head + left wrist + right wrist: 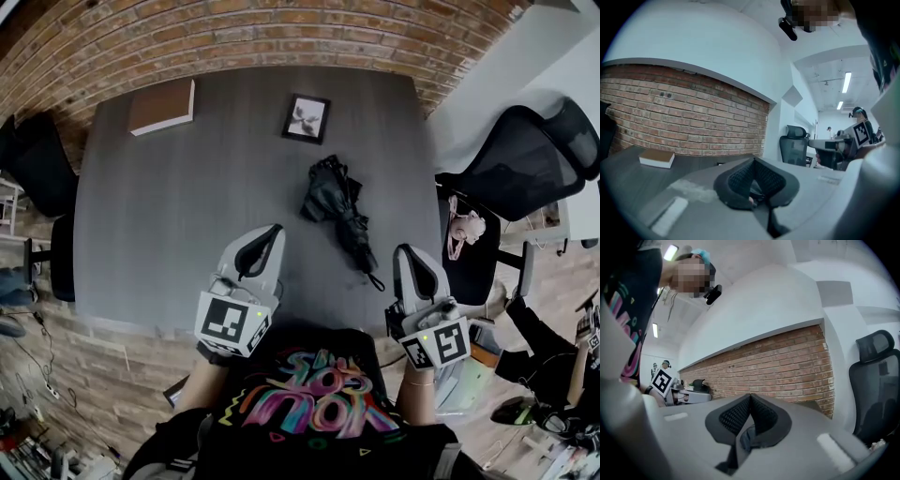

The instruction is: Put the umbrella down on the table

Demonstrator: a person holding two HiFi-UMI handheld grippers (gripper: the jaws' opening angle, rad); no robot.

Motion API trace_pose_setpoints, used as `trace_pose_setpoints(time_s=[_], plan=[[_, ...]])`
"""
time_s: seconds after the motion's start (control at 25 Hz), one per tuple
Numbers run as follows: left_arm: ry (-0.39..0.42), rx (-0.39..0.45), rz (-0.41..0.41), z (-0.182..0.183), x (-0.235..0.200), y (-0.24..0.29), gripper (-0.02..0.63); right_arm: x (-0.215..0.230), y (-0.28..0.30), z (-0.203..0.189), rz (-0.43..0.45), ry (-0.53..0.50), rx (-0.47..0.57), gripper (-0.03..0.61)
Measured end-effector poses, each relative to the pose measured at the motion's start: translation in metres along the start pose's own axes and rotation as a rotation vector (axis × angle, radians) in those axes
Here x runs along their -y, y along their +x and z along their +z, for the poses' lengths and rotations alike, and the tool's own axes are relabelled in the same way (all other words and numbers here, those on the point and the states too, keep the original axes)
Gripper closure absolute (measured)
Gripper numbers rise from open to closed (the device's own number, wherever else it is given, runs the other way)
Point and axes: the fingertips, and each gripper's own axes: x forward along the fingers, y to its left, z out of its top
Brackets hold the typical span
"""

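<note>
A brown book point(161, 106) sat at the far-left corner of the grey table point(159, 216). Over the table's near edge, left of centre, the left gripper point(274, 231) hung with its jaws pressed together on nothing. A framed picture point(307, 118) lay near the table's far edge. Right of the table's middle lay the black folded umbrella point(339, 211), flat on the surface with neither tool touching it. Its long axis ran slantwise, from the bunched canopy toward the far side to the strap end toward the near-right edge. That end stopped just beside the right gripper point(406, 251), which hovered at the near-right edge, jaws closed and empty, plainly the nearer tool. An office chair point(525, 159) stood beyond the table's right side. The task appeared complete.
</note>
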Motion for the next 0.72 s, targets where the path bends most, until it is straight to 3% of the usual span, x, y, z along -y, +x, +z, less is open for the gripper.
trace_pose_setpoints(time_s=[0.24,0.72], plan=[[-0.006,-0.001,0.011,-0.001,-0.005,0.002,0.614,0.009,0.005,0.007,0.005,0.053,0.030,0.578],[-0.004,0.007,0.019,0.002,-0.012,0.006,0.614,0.010,0.013,0.012,0.036,0.046,0.044,0.578]])
